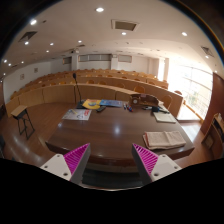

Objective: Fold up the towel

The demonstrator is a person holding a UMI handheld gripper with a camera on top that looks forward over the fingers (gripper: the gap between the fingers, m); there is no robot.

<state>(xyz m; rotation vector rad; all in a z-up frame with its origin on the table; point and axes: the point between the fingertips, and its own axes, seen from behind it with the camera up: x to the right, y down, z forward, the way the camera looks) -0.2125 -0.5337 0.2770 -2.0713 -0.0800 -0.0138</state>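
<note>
A folded grey-beige towel (165, 139) lies on the dark wooden table (112, 128), just ahead of my right finger. My gripper (112, 160) is open and empty, its two pink pads wide apart above the table's near edge. The right fingertip (147, 158) is close to the towel's near left corner but apart from it. Nothing stands between the fingers.
Papers (77, 114) lie at the table's left, a white sheet (164, 116) at the right. At the far end are a yellow-and-blue object (93, 103) and a dark brown bag-like object (143, 100). A stool (23, 118) stands at the left. Wooden counters ring the room.
</note>
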